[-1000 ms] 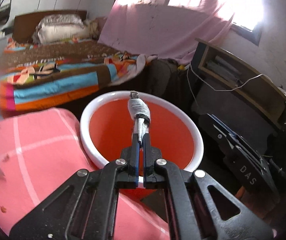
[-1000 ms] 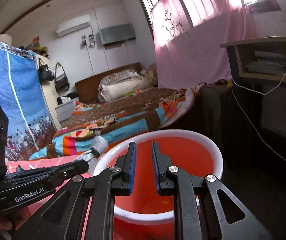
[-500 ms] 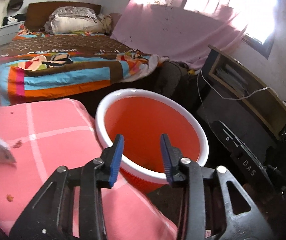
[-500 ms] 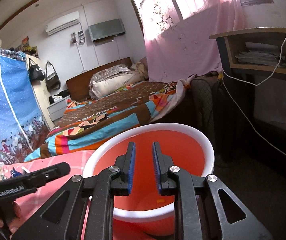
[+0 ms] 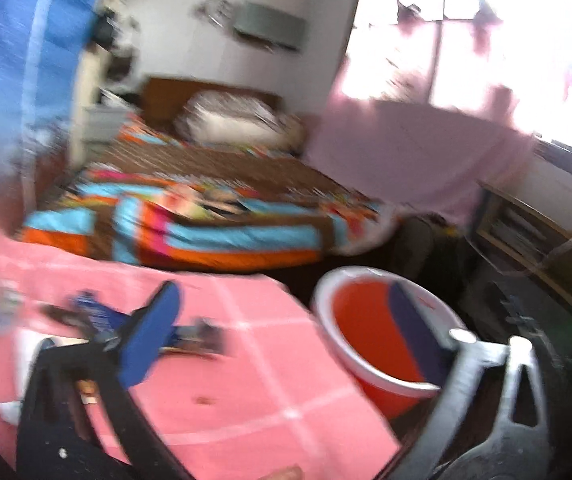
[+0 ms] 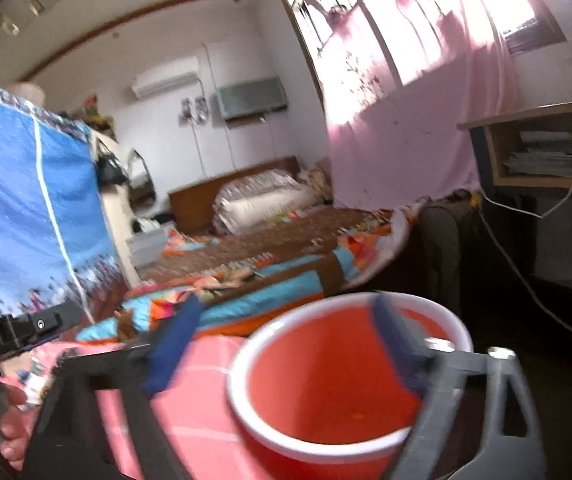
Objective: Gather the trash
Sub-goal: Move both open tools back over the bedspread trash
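Claws (image 5: 281,344) (image 6: 286,348) now wide apart, views blurred

We are seeing a bed (image 6: 277,264) lying under a striped quilt (image 5: 221,232), a pillow (image 6: 261,200) resting at its headboard, a pink curtain (image 6: 406,136) hanging beside a shelf (image 6: 534,152), and a blue cloth (image 6: 25,200) hanging left.

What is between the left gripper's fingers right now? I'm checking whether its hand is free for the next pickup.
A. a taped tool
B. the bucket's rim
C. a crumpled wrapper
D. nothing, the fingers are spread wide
D: in the left wrist view the left gripper has its fingers spread wide, with only the pink cloth and red bucket behind the gap.
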Motion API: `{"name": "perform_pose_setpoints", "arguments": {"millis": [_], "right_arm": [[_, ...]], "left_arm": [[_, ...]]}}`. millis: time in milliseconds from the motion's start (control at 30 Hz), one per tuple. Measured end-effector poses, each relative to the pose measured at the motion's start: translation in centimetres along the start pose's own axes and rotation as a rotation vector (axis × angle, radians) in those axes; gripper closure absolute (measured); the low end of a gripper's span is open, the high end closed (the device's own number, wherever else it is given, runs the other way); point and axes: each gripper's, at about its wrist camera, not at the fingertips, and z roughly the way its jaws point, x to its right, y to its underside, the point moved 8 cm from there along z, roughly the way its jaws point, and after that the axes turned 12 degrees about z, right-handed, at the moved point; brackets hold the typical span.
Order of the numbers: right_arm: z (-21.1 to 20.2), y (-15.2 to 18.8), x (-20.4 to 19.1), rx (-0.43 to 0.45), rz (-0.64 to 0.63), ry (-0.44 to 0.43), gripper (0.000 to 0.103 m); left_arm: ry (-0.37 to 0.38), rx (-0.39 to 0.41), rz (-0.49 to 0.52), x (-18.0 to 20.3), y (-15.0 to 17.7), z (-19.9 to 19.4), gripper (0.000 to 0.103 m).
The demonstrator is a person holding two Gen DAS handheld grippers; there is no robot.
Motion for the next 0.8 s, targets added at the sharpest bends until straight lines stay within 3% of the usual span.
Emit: {"name": "perform_pose_setpoints", "arguments": {"millis": [67,167,467,800], "right_arm": [[-0.6,-0.2,-1.6,0.028,0.007,-0.060,0.001],[-1.2,-0.3,-3.7,0.069,-0.009,-0.109,0.000],[-2.7,0.8,-10.7,0.165,-0.065,-0.272,0.000],[-3.5,4.2,-17.8,0.164,-0.210,-0.421,0.000]], "left_arm": [[-0.106,0.049,-0.007,-2.2,0.2,-1.9,0.000],[-0.178,0.073,-0.009,-4.7,0.7,-3.8,0.000],[-0.318,0.152,-0.051,-11.0,1.5,-9.8,0.000],[-0.440,0.203,-0.002,-15.6,2.7,-14.8,0.000]]}}
